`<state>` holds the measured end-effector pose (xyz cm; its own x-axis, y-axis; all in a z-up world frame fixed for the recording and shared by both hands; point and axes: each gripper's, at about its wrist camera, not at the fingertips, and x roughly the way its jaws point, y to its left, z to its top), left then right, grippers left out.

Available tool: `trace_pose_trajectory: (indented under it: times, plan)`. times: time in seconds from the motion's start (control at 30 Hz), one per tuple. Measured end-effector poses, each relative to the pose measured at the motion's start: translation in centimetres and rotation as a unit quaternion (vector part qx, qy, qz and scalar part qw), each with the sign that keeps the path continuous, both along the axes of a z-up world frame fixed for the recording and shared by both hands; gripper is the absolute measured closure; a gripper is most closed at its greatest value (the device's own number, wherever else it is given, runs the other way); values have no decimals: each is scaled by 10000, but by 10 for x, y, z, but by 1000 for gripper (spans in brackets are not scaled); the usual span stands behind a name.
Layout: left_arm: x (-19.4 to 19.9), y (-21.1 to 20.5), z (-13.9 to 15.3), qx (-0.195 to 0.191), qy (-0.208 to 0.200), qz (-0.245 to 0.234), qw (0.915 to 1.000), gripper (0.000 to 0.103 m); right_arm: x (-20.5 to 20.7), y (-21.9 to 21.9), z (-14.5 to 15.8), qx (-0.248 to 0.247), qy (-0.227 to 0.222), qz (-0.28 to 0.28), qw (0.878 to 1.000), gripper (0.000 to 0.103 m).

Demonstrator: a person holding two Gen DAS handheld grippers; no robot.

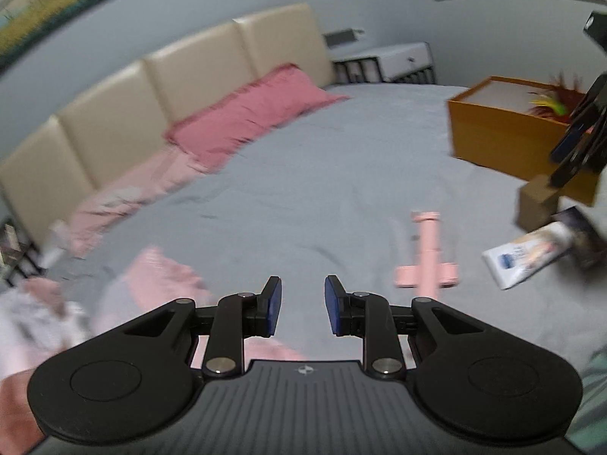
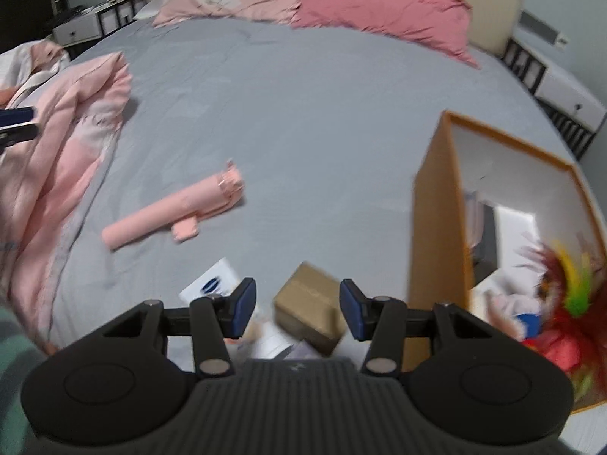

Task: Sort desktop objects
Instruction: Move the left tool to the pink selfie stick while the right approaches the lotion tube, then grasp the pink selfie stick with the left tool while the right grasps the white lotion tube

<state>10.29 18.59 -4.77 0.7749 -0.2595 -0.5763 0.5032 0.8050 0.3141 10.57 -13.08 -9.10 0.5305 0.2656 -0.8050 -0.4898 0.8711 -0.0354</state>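
A home bedroom: bed [image 2: 303, 94], pink pillows [image 2: 383, 11], padded headboard [image 1: 151, 83].

No words or numbers can be read. The white tube [image 1: 529, 256], near the small brown box [image 2: 311, 313], bears a blue oval logo, too blurred to make out.

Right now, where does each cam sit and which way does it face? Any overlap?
Left wrist: on the left claw, open and empty, facing across the grey bed to the headboard; right claw at the right edge.
Right wrist: on the right claw, open, tilted down over the small brown box; left claw at the left edge.
Shared: pink stick, white tube, orange box.
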Motion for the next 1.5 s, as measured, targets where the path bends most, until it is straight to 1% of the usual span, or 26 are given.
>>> trace_pose_trajectory:
  times: [0.07,0.17,0.23,0.27,0.3,0.4,0.47,0.6,0.8,0.97,1.07,1.13,1.17,1.3,1.37,1.43,1.5]
  plan:
    - [8,-12,-2,-23,319,-190,9993,74,-1,5,-9,44,151,190,9997,52]
    - [11,-32,-12,193,620,-511,9966,73,-6,17,-22,16,323,533,9981,52]
    - [14,-43,-22,247,799,-671,9942,67,-6,27,-30,-46,474,760,9960,52]
    - [16,-47,-27,296,881,-747,9929,62,-7,31,-34,-85,514,855,9950,52]
    - [19,-52,-32,388,936,-810,9915,53,-6,34,-37,-133,540,924,9942,52]
    - [28,-66,-44,491,1008,-999,9887,50,-4,40,-43,-219,604,1063,9922,52]
    - [39,-73,-50,438,1231,-1087,9854,50,-1,42,-45,-285,673,1102,9912,52]
    - [58,-85,-62,370,1511,-1236,9801,50,7,42,-48,-390,736,1136,9900,52]
    - [84,-104,-78,378,1726,-1356,9749,50,16,45,-56,-457,908,1244,9870,52]
    - [97,-120,-91,531,1840,-1362,9720,51,24,47,-65,-502,1049,1330,9843,52]
    - [102,-123,-97,626,1943,-1326,9699,60,29,49,-69,-558,1102,1402,9824,52]
    - [104,-123,-98,584,2051,-1326,9680,62,32,49,-71,-554,1156,1444,9812,52]
    - [104,-123,-98,547,2081,-1158,9697,63,35,50,-72,-532,1206,1464,9804,51]
    - [101,-125,-96,711,2185,-1094,9671,65,43,53,-70,-516,1334,1607,9766,50]
    - [97,-125,-96,792,2217,-1050,9662,65,48,58,-69,-488,1453,1741,9727,49]
    - [97,-123,-96,791,2262,-965,9661,66,54,66,-71,-501,1585,1880,9680,49]
    - [100,-122,-95,705,2381,-886,9646,70,60,73,-75,-533,1682,1961,9646,49]
